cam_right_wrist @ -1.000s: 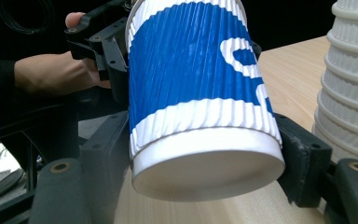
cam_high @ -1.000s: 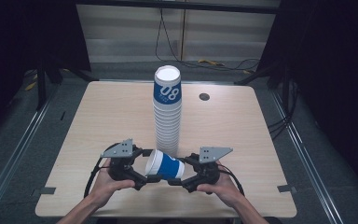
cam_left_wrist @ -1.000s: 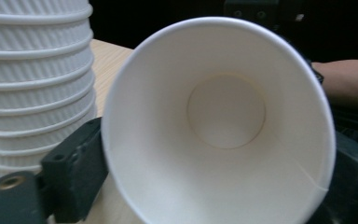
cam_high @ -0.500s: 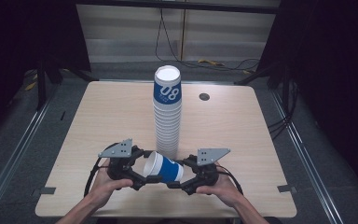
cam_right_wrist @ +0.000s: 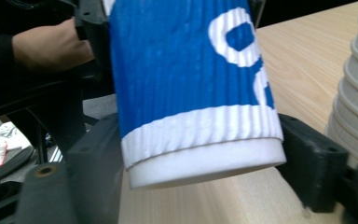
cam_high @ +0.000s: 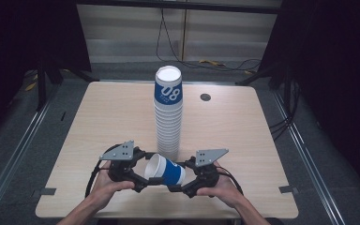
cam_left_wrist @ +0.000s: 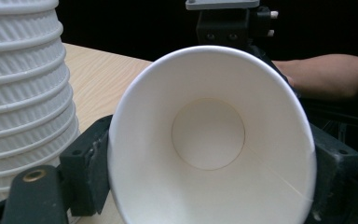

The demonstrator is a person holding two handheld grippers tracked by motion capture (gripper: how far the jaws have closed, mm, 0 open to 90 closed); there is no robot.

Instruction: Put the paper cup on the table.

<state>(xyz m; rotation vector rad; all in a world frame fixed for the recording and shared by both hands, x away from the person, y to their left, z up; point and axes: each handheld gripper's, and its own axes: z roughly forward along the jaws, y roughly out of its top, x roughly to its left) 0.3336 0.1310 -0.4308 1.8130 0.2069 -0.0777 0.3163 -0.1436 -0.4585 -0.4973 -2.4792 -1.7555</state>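
A pale wooden table [cam_high: 98,122] stands amid dark curtains. Both the left gripper [cam_high: 143,180] and right gripper [cam_high: 178,186] clamp 1 blue cup [cam_high: 165,170] lying between their jaws, just before the cup stack [cam_high: 168,112]. Its rim has tilted upward since earlier.

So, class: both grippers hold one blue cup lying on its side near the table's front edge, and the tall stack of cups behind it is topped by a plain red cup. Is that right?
Not quite. The top cup of the stack is blue with white numerals, not plain red, as the high view shows. The rest stands: the left gripper and right gripper hold one blue cup on its side near the table's front edge.
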